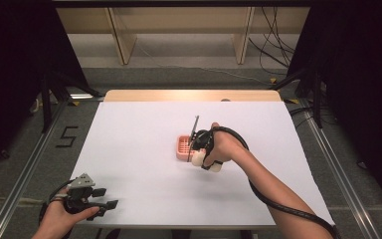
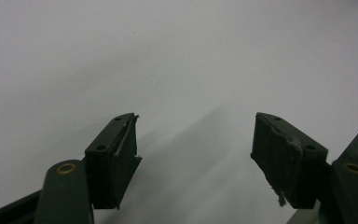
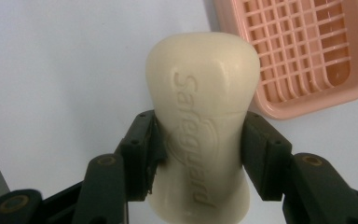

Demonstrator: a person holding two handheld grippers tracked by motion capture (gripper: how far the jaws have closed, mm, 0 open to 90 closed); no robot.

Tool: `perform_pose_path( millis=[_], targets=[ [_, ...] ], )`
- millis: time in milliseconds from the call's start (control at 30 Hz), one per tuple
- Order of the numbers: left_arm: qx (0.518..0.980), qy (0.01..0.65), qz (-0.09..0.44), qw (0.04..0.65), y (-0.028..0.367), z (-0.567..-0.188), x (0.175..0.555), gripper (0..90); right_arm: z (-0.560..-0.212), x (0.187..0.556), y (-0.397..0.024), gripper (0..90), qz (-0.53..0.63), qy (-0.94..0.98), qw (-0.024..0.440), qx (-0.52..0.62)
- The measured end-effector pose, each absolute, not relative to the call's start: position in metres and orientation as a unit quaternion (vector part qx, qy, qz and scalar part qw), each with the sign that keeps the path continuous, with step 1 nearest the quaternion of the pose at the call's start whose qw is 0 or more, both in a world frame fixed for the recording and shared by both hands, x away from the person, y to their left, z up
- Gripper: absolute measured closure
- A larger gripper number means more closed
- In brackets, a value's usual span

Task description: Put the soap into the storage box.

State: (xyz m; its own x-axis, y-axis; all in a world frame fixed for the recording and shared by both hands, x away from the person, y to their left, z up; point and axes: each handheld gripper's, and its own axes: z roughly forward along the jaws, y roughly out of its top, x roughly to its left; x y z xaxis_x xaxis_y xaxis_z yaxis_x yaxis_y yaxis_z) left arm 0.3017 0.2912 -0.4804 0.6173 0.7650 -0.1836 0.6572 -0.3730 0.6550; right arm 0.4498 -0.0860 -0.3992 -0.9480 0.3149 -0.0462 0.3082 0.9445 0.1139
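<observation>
A cream bar of soap (image 3: 204, 116) with raised lettering is clamped between the two black jaws of my right gripper (image 3: 200, 149), held above the white table. In the high view the soap (image 1: 198, 158) hangs just at the near edge of a pink slatted soap dish (image 1: 183, 147), with the right gripper (image 1: 202, 149) over it. The pink dish (image 3: 307, 51) lies empty at the upper right of the right gripper view. My left gripper (image 1: 107, 198) rests at the table's near left corner, and its jaws (image 2: 193, 154) stand wide apart with nothing between them.
White paper covers the table (image 1: 139, 144), with a wooden strip (image 1: 189, 95) bare at the far edge. A thin dark rod (image 1: 195, 127) stands up by the dish. A black cable (image 1: 278, 204) trails along the right forearm. Metal rails (image 1: 25, 169) flank the table.
</observation>
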Motion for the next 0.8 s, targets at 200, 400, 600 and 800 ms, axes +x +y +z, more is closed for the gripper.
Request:
perform_pose_path(
  millis=[200, 400, 600, 800],
  targets=[
    [0.821, 0.433, 0.072, 0.364, 0.2904, -0.4807, 0.3011, 30.6, -0.3984, 0.4519, -0.0856, 50.5, 0.055, 0.984, 0.033, 0.166],
    [0.82, 0.433, 0.074, 0.366, 0.2904, -0.4809, 0.301, 30.6, -0.3967, 0.4544, -0.0843, 50.5, 0.056, 0.983, 0.034, 0.169],
    [0.819, 0.434, 0.074, 0.367, 0.2904, -0.4809, 0.3009, 30.6, -0.3953, 0.4554, -0.0834, 50.5, 0.053, 0.984, 0.039, 0.166],
    [0.819, 0.435, 0.073, 0.367, 0.2904, -0.481, 0.3008, 30.6, -0.3941, 0.4573, -0.0822, 50.5, 0.054, 0.984, 0.042, 0.166]
  ],
)
